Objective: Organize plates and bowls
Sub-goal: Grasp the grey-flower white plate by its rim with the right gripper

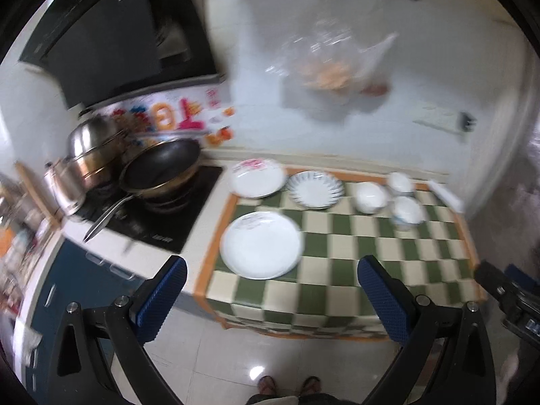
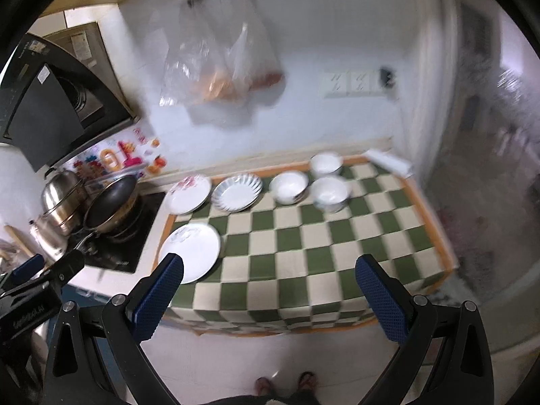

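On a green and cream checkered cloth (image 1: 354, 256) (image 2: 303, 236) lie three plates: a large white plate (image 1: 261, 244) (image 2: 190, 251) at the front left, a pink-flowered plate (image 1: 257, 178) (image 2: 189, 194) at the back left, and a blue-rimmed fluted plate (image 1: 315, 189) (image 2: 237, 191) beside it. Three white bowls (image 1: 371, 197) (image 1: 400, 182) (image 1: 407, 212) (image 2: 290, 187) (image 2: 326, 164) (image 2: 330, 194) cluster at the back right. My left gripper (image 1: 270, 298) is open and empty, above the cloth's front edge. My right gripper (image 2: 270, 298) is open and empty, likewise held back from the counter.
A black cooktop (image 1: 162, 216) (image 2: 135, 233) left of the cloth carries a dark frying pan (image 1: 162, 165) (image 2: 111, 202) and steel pots (image 1: 87, 155) (image 2: 62, 195). A range hood (image 1: 111, 33) hangs above. Plastic bags (image 2: 219, 67) hang on the wall. White floor (image 1: 270, 354) lies below.
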